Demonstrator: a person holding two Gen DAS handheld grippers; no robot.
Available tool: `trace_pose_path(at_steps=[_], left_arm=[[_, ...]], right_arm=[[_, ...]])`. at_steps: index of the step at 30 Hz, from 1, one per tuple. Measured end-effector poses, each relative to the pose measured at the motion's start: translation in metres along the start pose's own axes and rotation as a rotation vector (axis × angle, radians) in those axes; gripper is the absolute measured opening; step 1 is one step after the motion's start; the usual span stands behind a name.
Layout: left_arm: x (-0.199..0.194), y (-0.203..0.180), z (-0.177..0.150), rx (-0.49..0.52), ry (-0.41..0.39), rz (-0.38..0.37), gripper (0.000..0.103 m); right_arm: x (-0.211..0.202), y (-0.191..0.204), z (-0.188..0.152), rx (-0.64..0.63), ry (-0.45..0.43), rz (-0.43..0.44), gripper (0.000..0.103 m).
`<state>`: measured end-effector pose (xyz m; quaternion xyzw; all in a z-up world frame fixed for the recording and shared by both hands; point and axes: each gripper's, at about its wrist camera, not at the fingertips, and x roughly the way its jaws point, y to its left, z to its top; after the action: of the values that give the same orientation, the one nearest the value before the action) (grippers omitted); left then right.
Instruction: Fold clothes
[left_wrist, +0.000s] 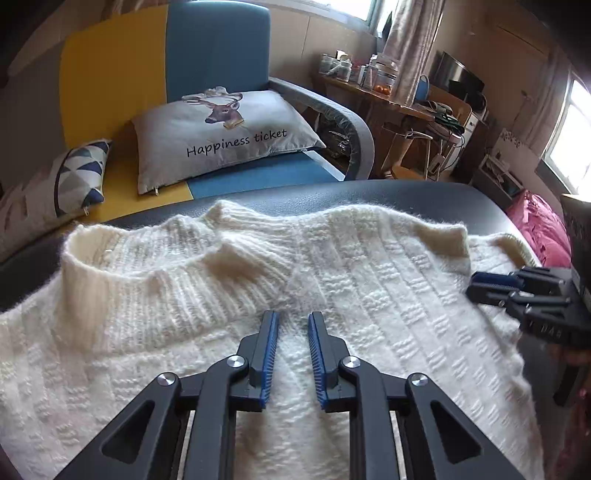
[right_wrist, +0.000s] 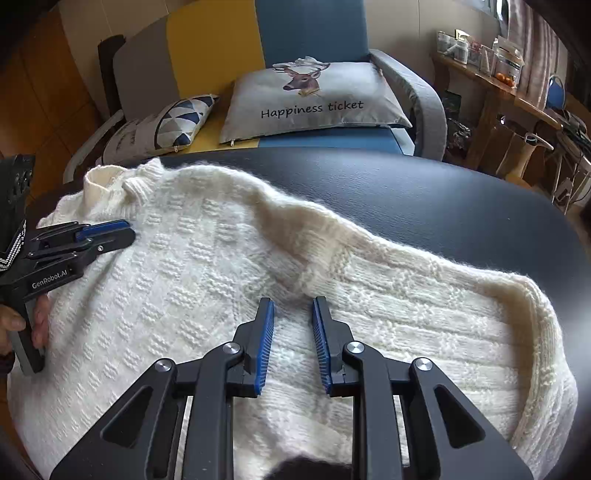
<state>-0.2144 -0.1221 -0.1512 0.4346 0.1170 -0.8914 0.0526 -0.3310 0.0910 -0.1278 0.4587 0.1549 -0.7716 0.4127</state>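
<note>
1. Item: cream knit sweater (left_wrist: 258, 332), lying across the dark table (right_wrist: 424, 199), collar (left_wrist: 155, 266) toward the sofa (left_wrist: 221, 55). One sleeve (right_wrist: 424, 295) lies folded across the body, its ribbed edge at my right. Whether further folds are still due, I cannot judge from this.

2. Item: my left tool (left_wrist: 292, 354), jaws apart with a narrow gap, empty, poised low over the middle of the knit just below the collar.

3. Item: my right tool (right_wrist: 293, 343), jaws likewise apart, empty, over the knit where the sleeve meets the body.

4. Risk: the fuzzy, loose yarn can snag on the blue ribbed pads (left_wrist: 271, 354) if I drag rather than lift.

5. Risk: a pinch in thick knit may take only the top layer, so the fold opens or the sleeve slides off the body.

6. Risk: the table looks smooth; a one-sided pull may skid the whole sweater toward the edge.

7. Risk: both tools work close together; crossing paths may knock them and skew the fold.

8. Risk: the bulky collar may bunch and leave a lopsided bundle.
</note>
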Motion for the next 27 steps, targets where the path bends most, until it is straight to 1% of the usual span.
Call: trace_pose_path(at_steps=[2,3,7,9,11,18,20,23,27], left_arm=[[0.000,0.002,0.000,-0.014,0.002,-0.001,0.015],[0.001,0.002,0.000,-0.014,0.001,0.003,0.015],[0.000,-0.002,0.000,0.004,-0.005,0.026,0.015],[0.000,-0.004,-0.001,0.017,-0.008,0.042,0.015],[0.000,-0.006,-0.001,0.029,-0.010,0.056,0.015],[-0.001,-0.007,-0.002,0.034,-0.015,0.062,0.015],[-0.001,-0.009,-0.002,0.039,-0.017,0.074,0.015],[-0.001,-0.011,-0.002,0.048,-0.017,0.089,0.015],[-0.001,-0.013,-0.003,0.052,-0.020,0.097,0.015]], right_arm=[[-0.001,-0.007,-0.003,0.024,-0.007,0.005,0.021],[-0.001,-0.010,-0.005,0.030,-0.011,0.009,0.019],[-0.005,-0.012,-0.007,0.046,-0.009,-0.005,0.019],[-0.022,-0.021,-0.015,0.069,-0.008,-0.032,0.022],[-0.044,-0.033,-0.028,0.098,-0.017,-0.066,0.022],[-0.168,-0.081,-0.120,0.196,-0.081,-0.270,0.022],[-0.188,-0.082,-0.150,0.206,-0.073,-0.332,0.022],[-0.193,-0.075,-0.184,0.205,-0.064,-0.362,0.022],[-0.182,-0.059,-0.212,0.193,-0.074,-0.390,0.022]])
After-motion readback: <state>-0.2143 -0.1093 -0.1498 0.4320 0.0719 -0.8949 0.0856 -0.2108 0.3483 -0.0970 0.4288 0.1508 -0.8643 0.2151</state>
